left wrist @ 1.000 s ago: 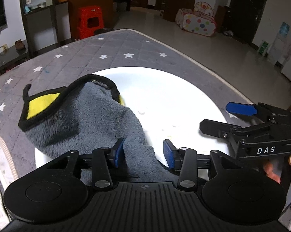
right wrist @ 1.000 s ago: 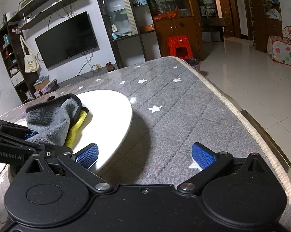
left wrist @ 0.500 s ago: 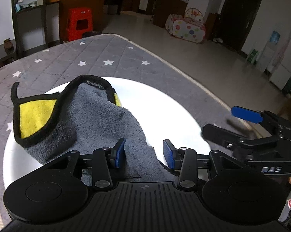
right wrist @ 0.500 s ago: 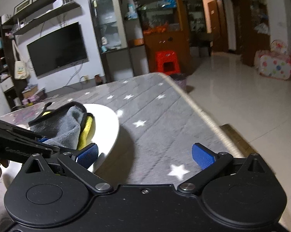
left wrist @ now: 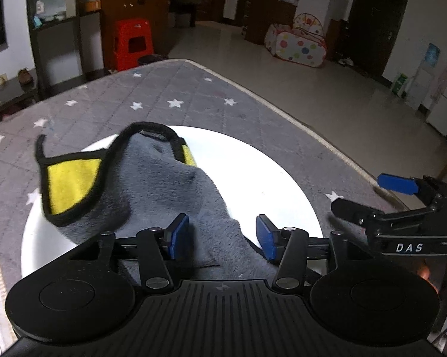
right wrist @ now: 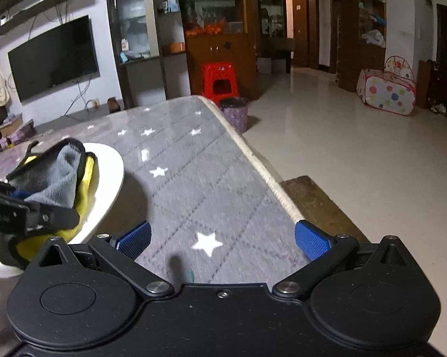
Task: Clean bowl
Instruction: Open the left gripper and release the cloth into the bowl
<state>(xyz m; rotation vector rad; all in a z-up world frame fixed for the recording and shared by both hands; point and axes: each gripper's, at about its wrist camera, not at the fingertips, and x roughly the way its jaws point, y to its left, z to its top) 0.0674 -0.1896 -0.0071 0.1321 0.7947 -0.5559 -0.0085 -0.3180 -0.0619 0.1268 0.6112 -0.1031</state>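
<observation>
A wide white bowl (left wrist: pixel 253 172) sits on the grey star-patterned table cover (left wrist: pixel 164 101). A grey and yellow cloth with black trim (left wrist: pixel 152 184) lies in the bowl, its near end between the blue pads of my left gripper (left wrist: pixel 222 236), which is shut on it. The bowl (right wrist: pixel 110 166) and cloth (right wrist: pixel 60 178) also show at the left of the right wrist view. My right gripper (right wrist: pixel 223 239) is open and empty above the table cover, to the right of the bowl; it shows in the left wrist view (left wrist: pixel 399 196).
The table's right edge (right wrist: pixel 265 172) with pale piping drops to a tiled floor. A wooden piece (right wrist: pixel 318 205) sticks out under that edge. A red stool (right wrist: pixel 220 80) and a bin (right wrist: pixel 234 113) stand beyond the far end.
My left gripper and the cloth have shifted across the bowl. My right gripper has drawn back to the right, away from the bowl's rim, and turned toward the table's edge.
</observation>
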